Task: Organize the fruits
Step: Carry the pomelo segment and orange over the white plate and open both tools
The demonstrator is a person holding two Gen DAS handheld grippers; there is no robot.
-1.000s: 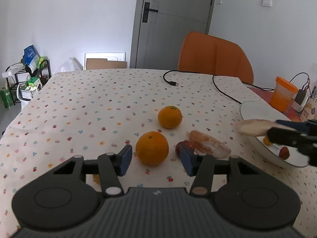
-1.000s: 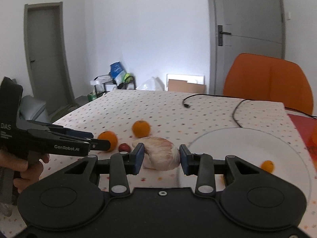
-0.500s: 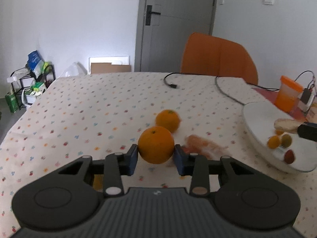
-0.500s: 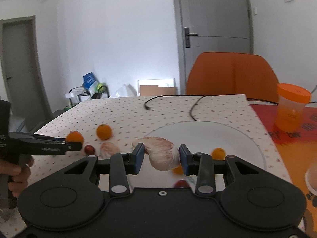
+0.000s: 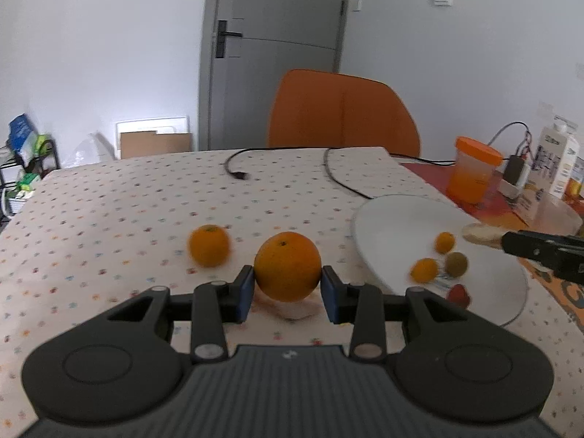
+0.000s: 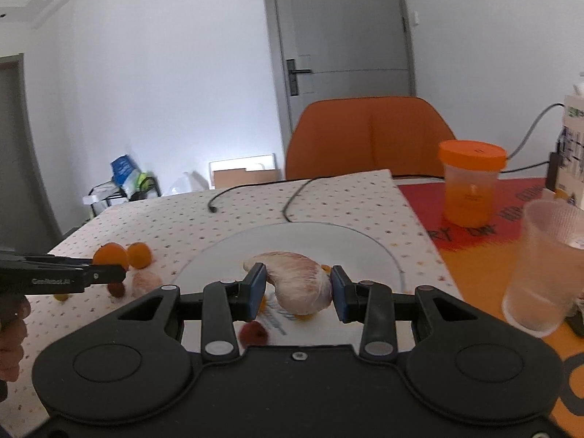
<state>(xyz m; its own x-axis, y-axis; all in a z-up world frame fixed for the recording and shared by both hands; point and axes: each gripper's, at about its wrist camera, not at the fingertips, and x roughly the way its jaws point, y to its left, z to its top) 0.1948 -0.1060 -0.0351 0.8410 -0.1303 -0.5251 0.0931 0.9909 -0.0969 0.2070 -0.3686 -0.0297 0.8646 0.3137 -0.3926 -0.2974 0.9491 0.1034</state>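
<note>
My left gripper (image 5: 287, 288) is shut on a large orange (image 5: 287, 265) and holds it above the dotted tablecloth, left of the white plate (image 5: 394, 226). A second orange (image 5: 209, 245) lies on the cloth to its left. My right gripper (image 6: 295, 288) is shut on a pale pink pomelo segment (image 6: 297, 284) over the plate (image 6: 292, 237). The plate holds two small orange fruits (image 5: 423, 270), a brownish-green one (image 5: 456, 263) and a red one (image 5: 458, 295). Another pomelo segment (image 6: 146, 283) lies on the cloth.
An orange-lidded jar (image 6: 471, 182), a clear plastic cup (image 6: 544, 262) and a milk carton (image 5: 558, 160) stand at the right on a red mat. A black cable (image 5: 237, 168) lies at the table's far side. An orange chair (image 5: 343, 109) stands behind.
My left gripper closed on the large orange, lifted it and moved right toward the plate. My right gripper carried the pomelo segment over the plate.
</note>
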